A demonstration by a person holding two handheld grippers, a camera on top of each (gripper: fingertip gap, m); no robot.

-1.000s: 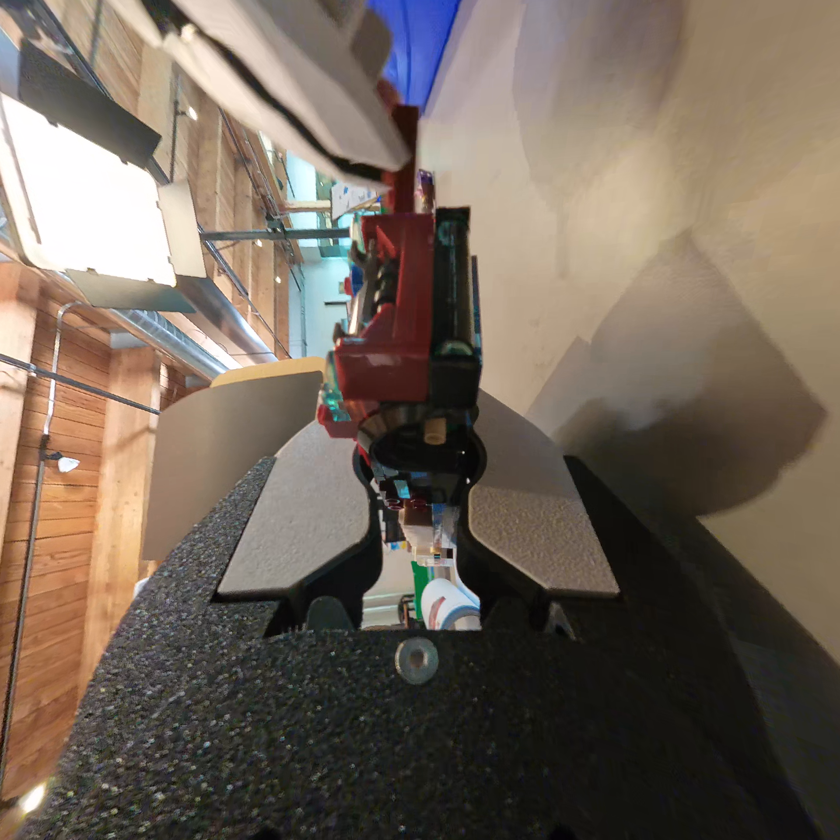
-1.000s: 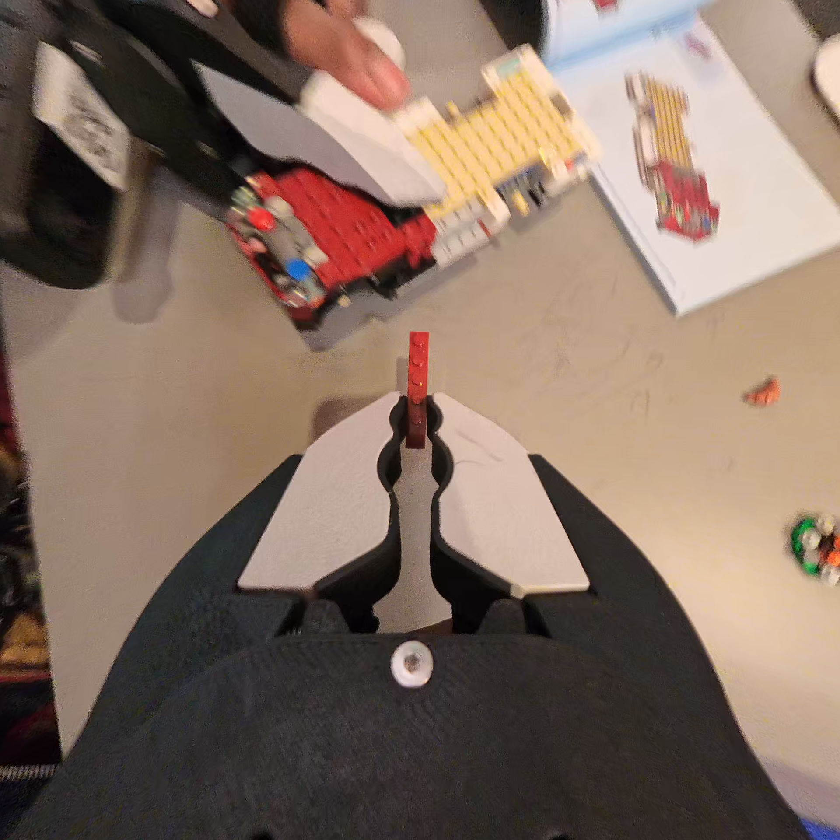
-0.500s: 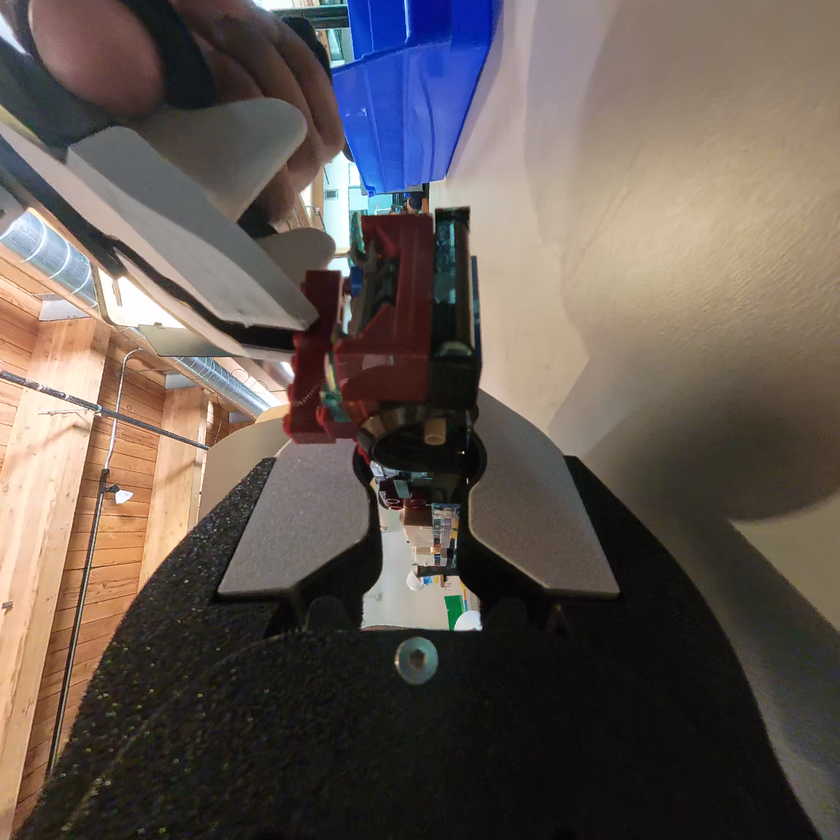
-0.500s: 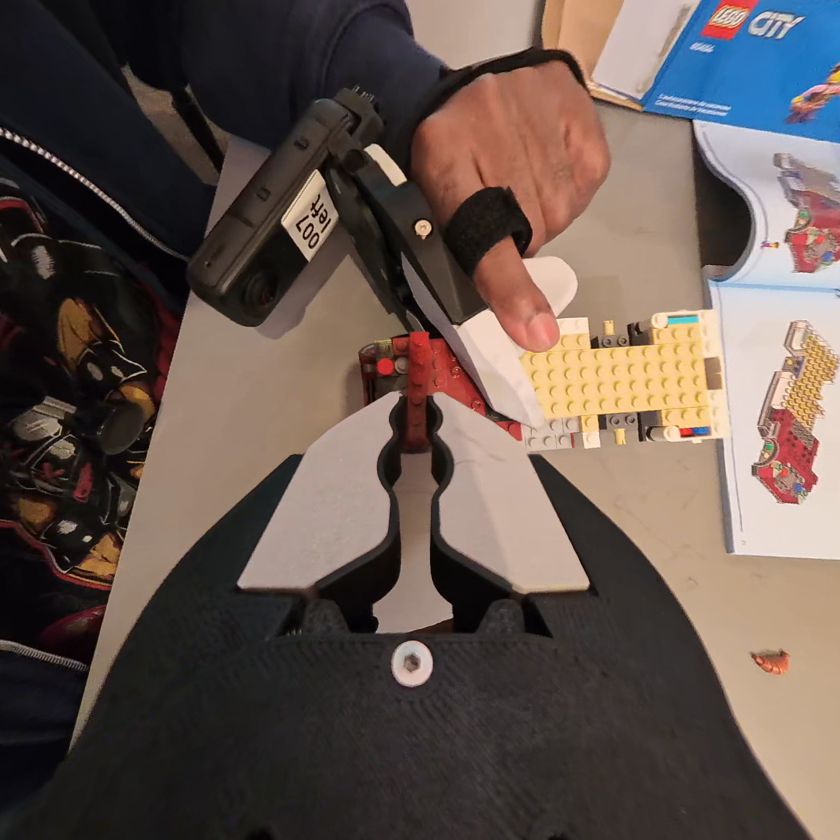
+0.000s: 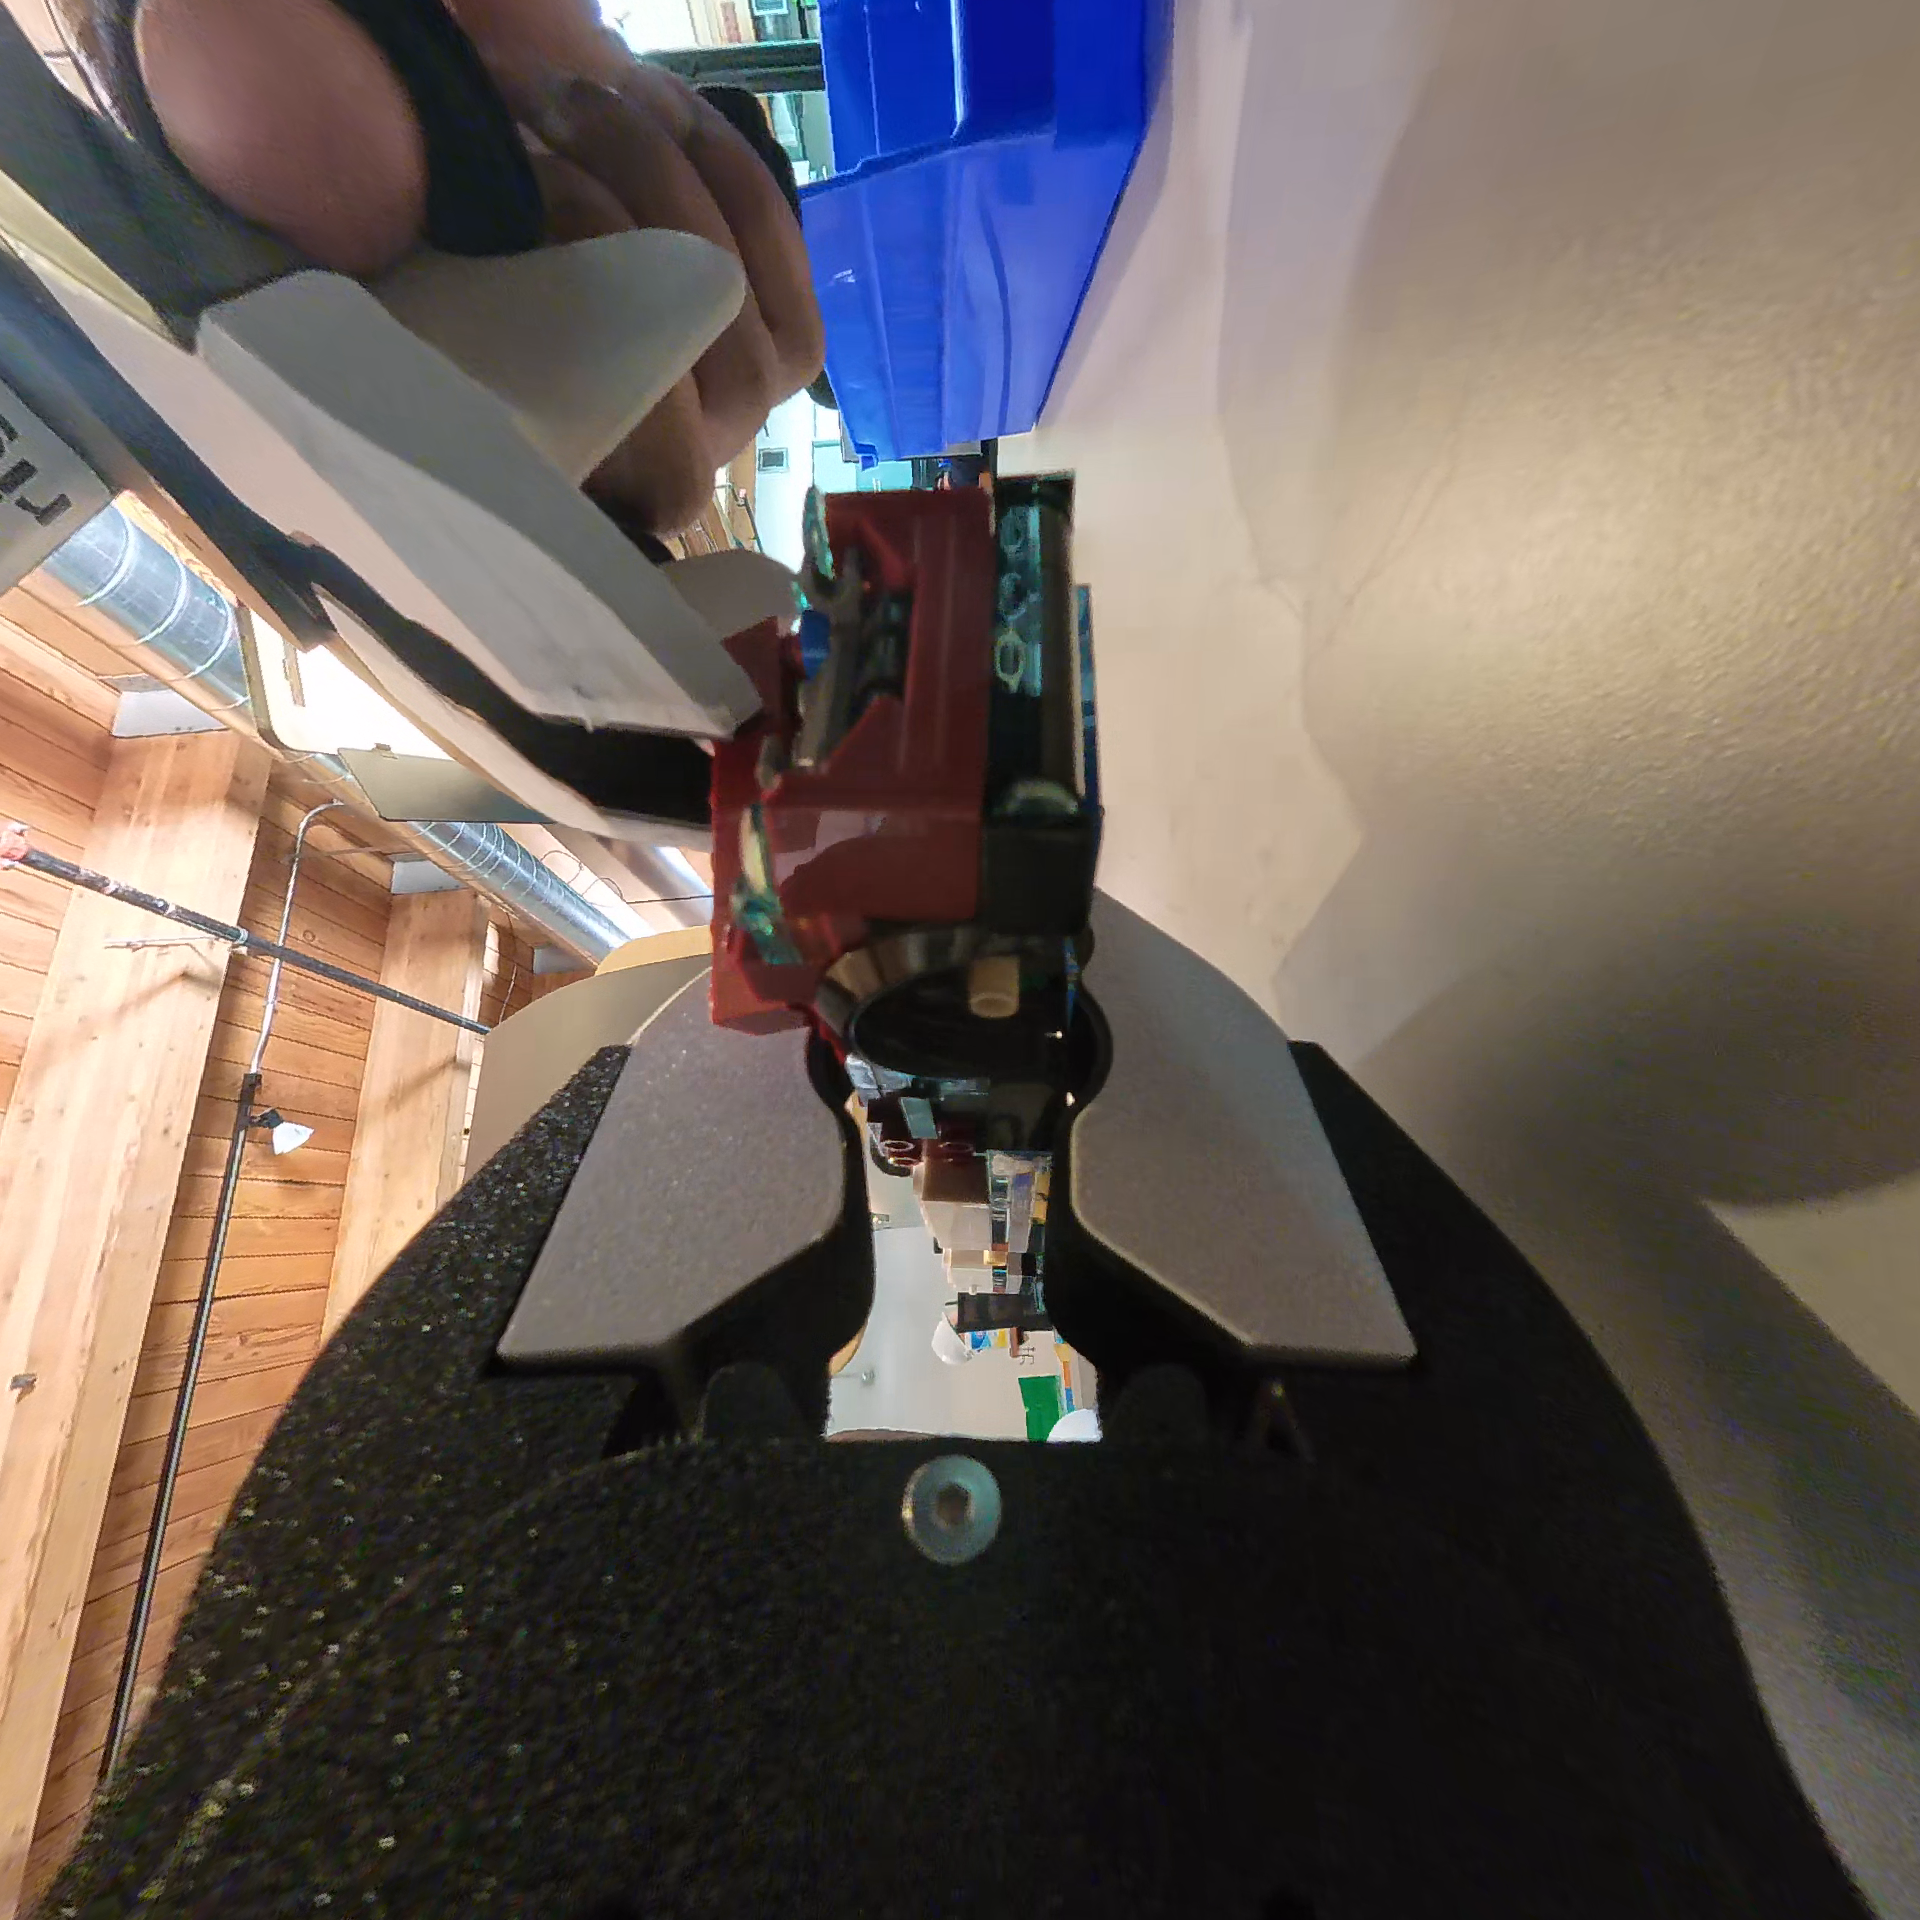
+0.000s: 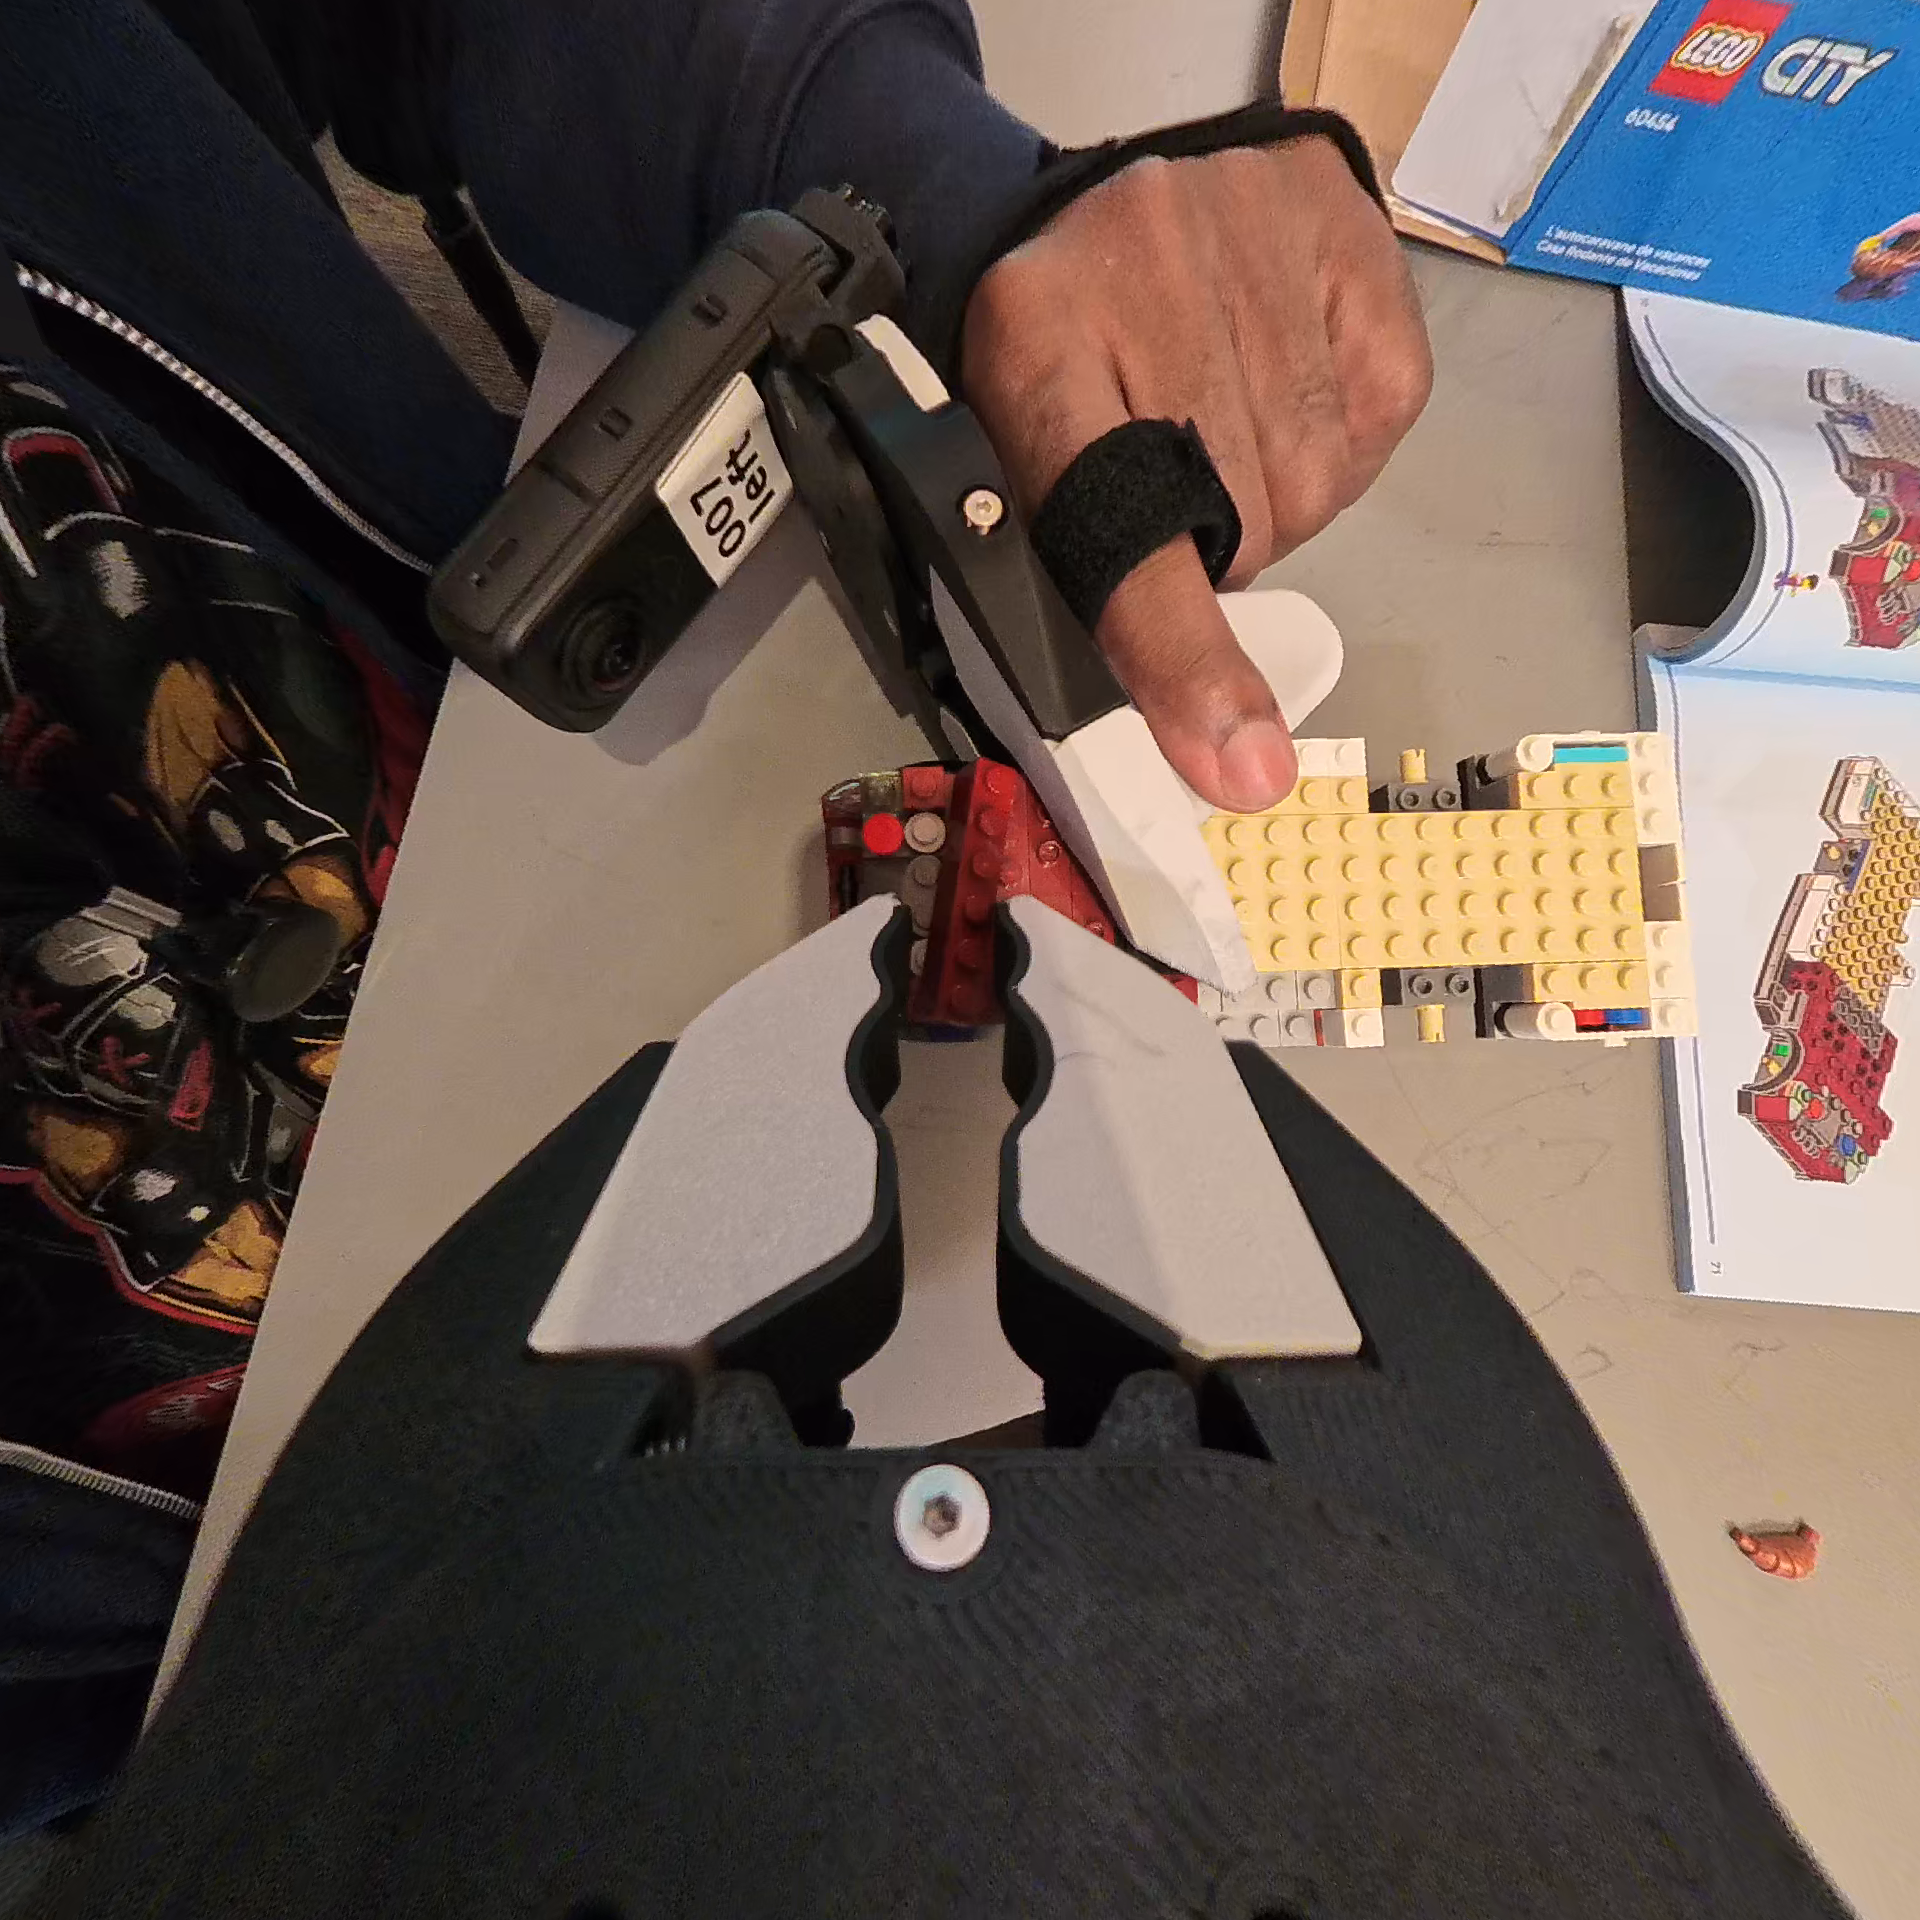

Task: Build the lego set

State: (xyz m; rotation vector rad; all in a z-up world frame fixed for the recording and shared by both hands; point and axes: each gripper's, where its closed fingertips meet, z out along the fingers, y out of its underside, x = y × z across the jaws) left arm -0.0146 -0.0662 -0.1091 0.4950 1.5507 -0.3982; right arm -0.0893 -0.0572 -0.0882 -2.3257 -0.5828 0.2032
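**Red strip between my parted right fingers, on the model's cab**

My right claw [image 6: 951,914] stands apart. The red strip [image 6: 977,883] lies between its tips, close against the right pad, with grey studs showing in the gap on the left. The strip's long axis runs away from me along the fingers, leaning slightly, and it rests on the red end of the model [image 6: 1434,894]. The model's own length runs crosswise, off to the right over the table [image 6: 644,935]. My left claw [image 5: 956,997] is clamped on the model just right of the strip, at the wheel. A booklet [image 6: 1787,987] lies far right.
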